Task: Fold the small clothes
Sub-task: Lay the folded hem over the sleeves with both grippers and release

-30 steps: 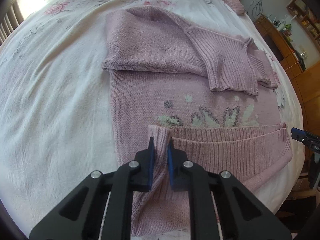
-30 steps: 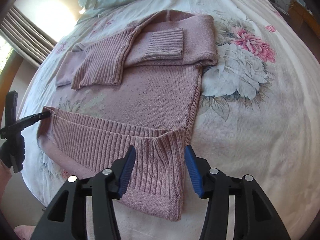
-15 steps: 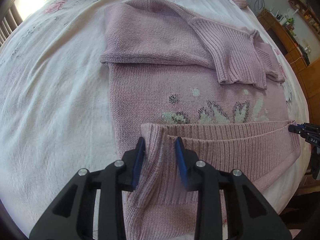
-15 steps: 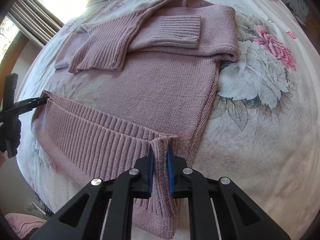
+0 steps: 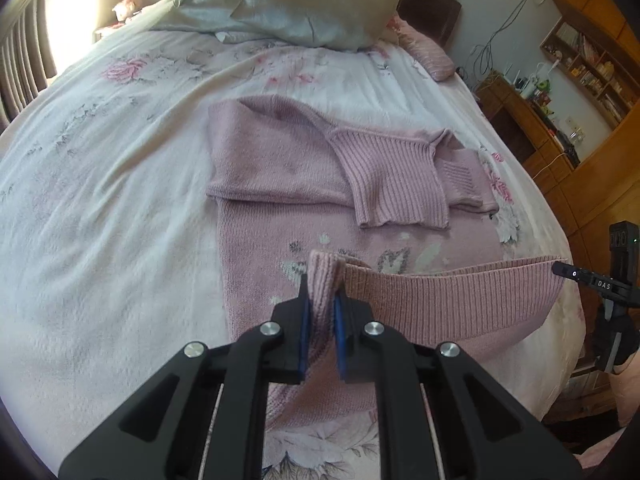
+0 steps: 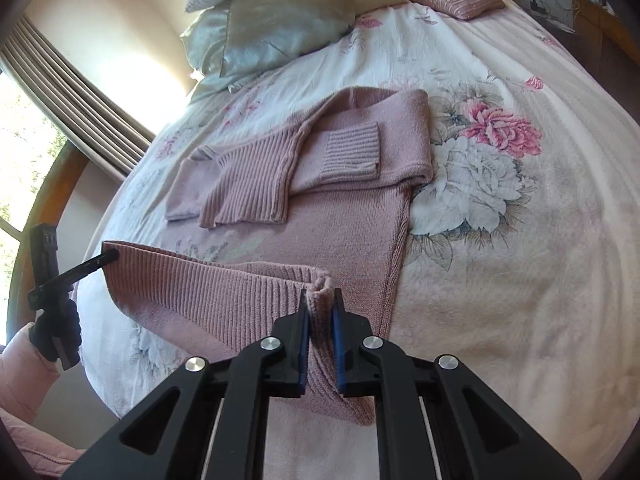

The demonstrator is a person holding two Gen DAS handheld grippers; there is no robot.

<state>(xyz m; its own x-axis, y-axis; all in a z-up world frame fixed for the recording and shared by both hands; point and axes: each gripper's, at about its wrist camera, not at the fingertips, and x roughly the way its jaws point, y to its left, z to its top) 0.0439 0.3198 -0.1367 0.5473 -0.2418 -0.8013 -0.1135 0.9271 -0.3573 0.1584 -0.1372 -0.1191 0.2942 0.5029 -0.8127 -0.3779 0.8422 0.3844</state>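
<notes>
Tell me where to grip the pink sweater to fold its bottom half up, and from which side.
Grip the sweater by its ribbed hem, one corner each, coming from the foot of the bed. The hem is the free near edge; the sleeves are already folded over the chest. Both claws hold it so: the left claw at one corner, the right claw at the other, with the hem raised between them.

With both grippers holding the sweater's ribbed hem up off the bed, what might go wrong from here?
The left gripper and right gripper each pinch only a small bunch of the sweater hem, so a corner may slip out. The hem sags between them, so the fold could land crooked. The sleeves folded across the chest could shift.
</notes>
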